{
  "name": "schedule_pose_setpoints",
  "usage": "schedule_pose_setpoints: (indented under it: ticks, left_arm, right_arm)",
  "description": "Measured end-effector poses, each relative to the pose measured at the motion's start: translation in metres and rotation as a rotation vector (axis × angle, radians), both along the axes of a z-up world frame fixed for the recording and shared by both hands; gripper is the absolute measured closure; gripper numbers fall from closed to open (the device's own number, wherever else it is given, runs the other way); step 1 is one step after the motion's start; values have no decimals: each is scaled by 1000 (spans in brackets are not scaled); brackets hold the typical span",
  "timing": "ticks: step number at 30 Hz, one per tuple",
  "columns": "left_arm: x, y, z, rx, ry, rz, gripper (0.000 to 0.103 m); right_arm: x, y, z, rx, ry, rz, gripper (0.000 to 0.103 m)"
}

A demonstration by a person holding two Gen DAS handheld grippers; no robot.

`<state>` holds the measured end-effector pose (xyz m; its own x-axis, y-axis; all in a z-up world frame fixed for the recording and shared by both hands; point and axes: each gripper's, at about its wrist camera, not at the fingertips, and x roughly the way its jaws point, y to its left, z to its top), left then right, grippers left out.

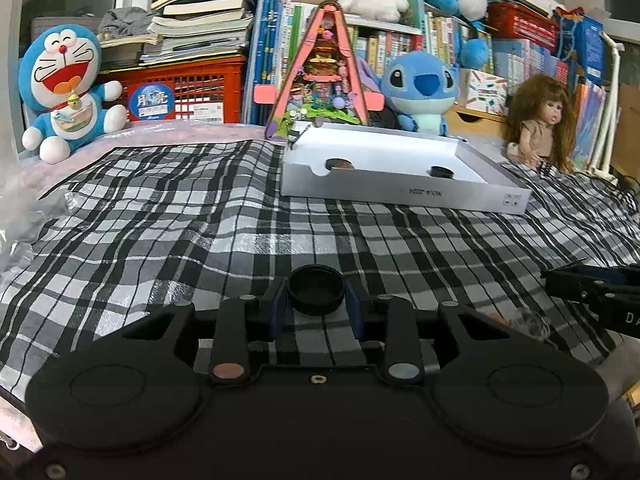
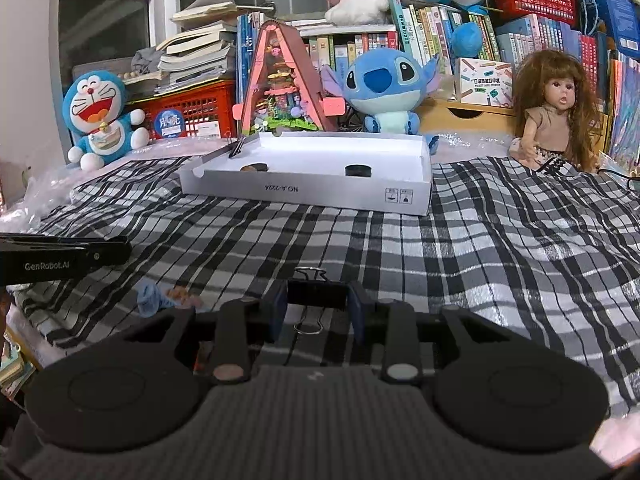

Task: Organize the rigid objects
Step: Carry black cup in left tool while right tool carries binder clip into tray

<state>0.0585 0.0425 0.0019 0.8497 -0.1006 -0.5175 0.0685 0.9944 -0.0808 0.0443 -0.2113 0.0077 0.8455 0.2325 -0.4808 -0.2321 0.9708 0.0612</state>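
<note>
- Left gripper (image 1: 316, 312) clamped on black round cap (image 1: 316, 290), held just above checked cloth (image 1: 160, 220).
- Right gripper (image 2: 317, 311) clamped on black binder clip (image 2: 316, 294), wire handles sticking out front and back.
- White box (image 2: 320, 194) farther back on cloth, holding two dark caps and another clip.

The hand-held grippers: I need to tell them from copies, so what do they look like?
Both are matte black plastic. Each hand-held gripper, left and right, has dark blue fingers, two round discs on a wide body and small metal rivets. White "GenRobot.AI" lettering marks the left one's side.
</note>
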Motion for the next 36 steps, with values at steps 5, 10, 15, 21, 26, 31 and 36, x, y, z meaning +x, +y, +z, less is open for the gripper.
schedule_pose_setpoints:
  ticks: [5, 10, 15, 21, 26, 31, 36]
  left_arm:
    - [12, 1, 6, -22, 3, 12, 73]
    - [24, -4, 16, -23, -16, 3, 73]
    - [38, -11, 29, -22, -41, -11, 73]
    - [71, -18, 45, -37, -63, -34, 73]
    - [111, -23, 56, -65, -32, -45, 73]
    - [155, -25, 61, -105, 20, -49, 73]
    - [210, -26, 66, -123, 76, -21, 73]
  right_arm:
    - [11, -1, 7, 7, -9, -11, 65]
    - [27, -5, 18, 28, -14, -32, 65]
    - [44, -9, 25, 49, -6, -54, 65]
    - [69, -9, 35, 42, 5, -62, 65]
    - [98, -10, 46, 55, 18, -67, 65]
    - [129, -10, 56, 62, 32, -70, 65]
    - [167, -11, 64, 76, 90, -76, 65]
